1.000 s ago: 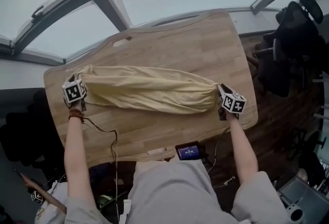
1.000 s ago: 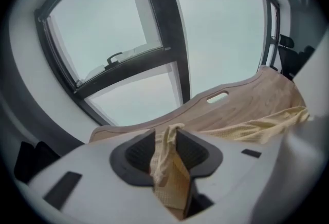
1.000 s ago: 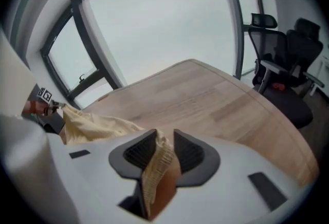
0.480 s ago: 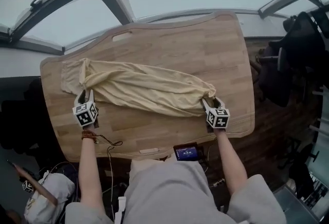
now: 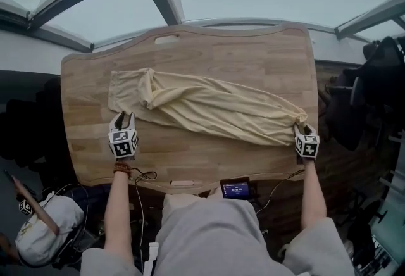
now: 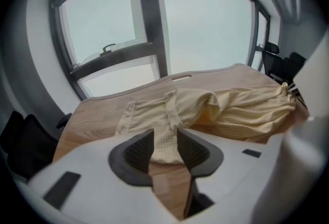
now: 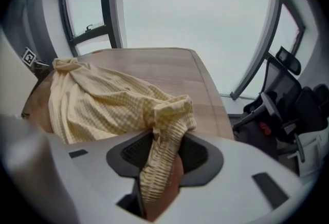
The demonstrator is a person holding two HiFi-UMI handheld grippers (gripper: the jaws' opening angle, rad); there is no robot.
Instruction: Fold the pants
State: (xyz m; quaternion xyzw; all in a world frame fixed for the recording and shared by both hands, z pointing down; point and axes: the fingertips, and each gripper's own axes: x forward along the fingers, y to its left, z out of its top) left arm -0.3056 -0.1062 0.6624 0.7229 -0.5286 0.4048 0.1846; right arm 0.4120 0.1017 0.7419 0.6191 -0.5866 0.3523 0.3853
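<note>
**Right gripper pinches the pants, left stands open**

We see the right gripper [image 7: 162, 152] with its jaws, which have just been closing, clamped on the bunched ribbed end of the pants [image 5: 215, 110]. The left gripper [image 6: 165, 148] has its jaws apart after closing slightly, with a flat hem corner in the gap, unpinched. The cream pants stretch rumpled across the wooden table [image 5: 253, 53] between the 2 grippers.

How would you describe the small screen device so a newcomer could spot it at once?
Find the wooden table with pale yellow pants stretched across it. At the middle of its near edge, by the person, sits a small dark device. Only it has a lit bluish screen.
</note>
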